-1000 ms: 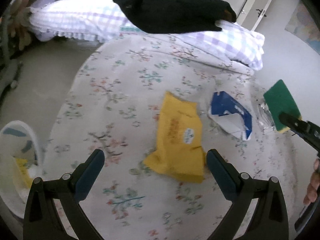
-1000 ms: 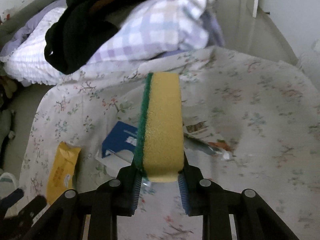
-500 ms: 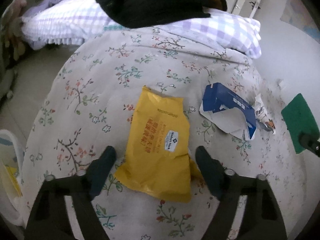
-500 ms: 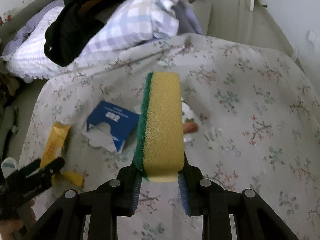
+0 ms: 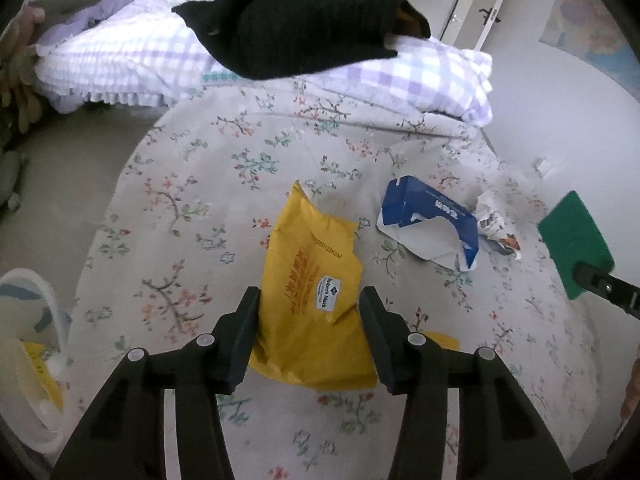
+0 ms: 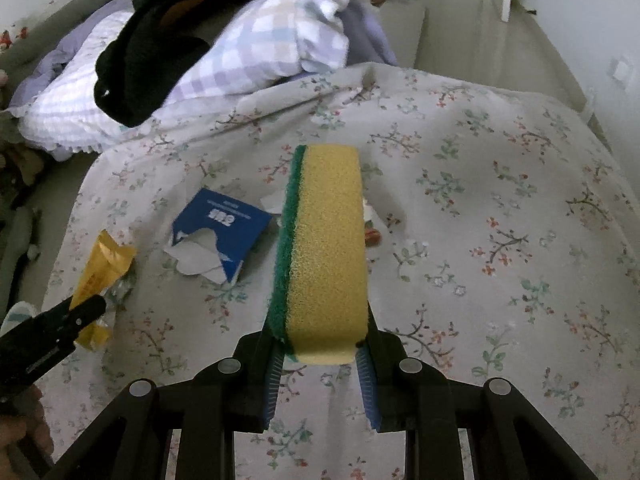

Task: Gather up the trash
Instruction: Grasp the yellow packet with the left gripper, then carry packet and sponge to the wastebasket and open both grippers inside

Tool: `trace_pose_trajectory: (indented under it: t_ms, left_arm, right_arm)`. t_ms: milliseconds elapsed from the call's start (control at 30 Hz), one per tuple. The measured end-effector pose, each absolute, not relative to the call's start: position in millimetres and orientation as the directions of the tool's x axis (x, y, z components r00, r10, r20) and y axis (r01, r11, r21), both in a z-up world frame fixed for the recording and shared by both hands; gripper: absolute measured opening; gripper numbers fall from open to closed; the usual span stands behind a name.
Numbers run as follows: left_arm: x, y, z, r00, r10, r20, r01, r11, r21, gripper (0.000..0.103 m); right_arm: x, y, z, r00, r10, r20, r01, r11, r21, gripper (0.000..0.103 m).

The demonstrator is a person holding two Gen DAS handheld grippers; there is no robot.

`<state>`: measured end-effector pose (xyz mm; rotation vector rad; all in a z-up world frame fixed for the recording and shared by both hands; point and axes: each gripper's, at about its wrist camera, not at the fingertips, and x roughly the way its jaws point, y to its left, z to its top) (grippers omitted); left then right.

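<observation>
Left wrist view: left gripper [image 5: 310,332] jaws sit on either side of the yellow packet [image 5: 310,300], pads at or touching its two edges; packet looks bowed up between them, so clamped on it. Packet's near half is between the fingers, far end pokes out ahead onto the floral bedspread [image 5: 192,208]. Right of it, apart: torn blue carton [image 5: 432,216], then a crumpled wrapper [image 5: 494,224] touching the carton's right end. White bin [image 5: 28,320] at the left edge, beside the bed, with something yellow inside.

Right wrist view: right gripper [image 6: 322,350] clamped on a yellow-and-green sponge [image 6: 324,248], held on edge, green scouring side to the left, above the bedspread. Blue carton lies ahead-left of the sponge; the wrapper is mostly hidden behind it.

Back of the bed: checked pillow [image 5: 132,60] with black clothing [image 5: 300,28] draped over it.
</observation>
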<state>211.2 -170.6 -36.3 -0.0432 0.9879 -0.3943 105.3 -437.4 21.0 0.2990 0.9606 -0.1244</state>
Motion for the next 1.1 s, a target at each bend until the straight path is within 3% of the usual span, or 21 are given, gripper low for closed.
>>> trace_pose_trajectory:
  t_ms: [467, 1100]
  left_arm:
    - [184, -116, -5, 0.531, -0.334, -0.779, 0.279, 0.937, -0.211, 0.053]
    - [162, 32, 7, 0.589, -0.225, -0.776, 0.099, 0.973, -0.207, 0.053]
  right_arm:
    - [114, -371, 38, 0.589, 0.107, -0.801, 0.125, 0.967, 0.221, 0.029]
    - [147, -222, 34, 0.548, 0.228, -0.805, -0.101, 0.973, 0.207, 0.029]
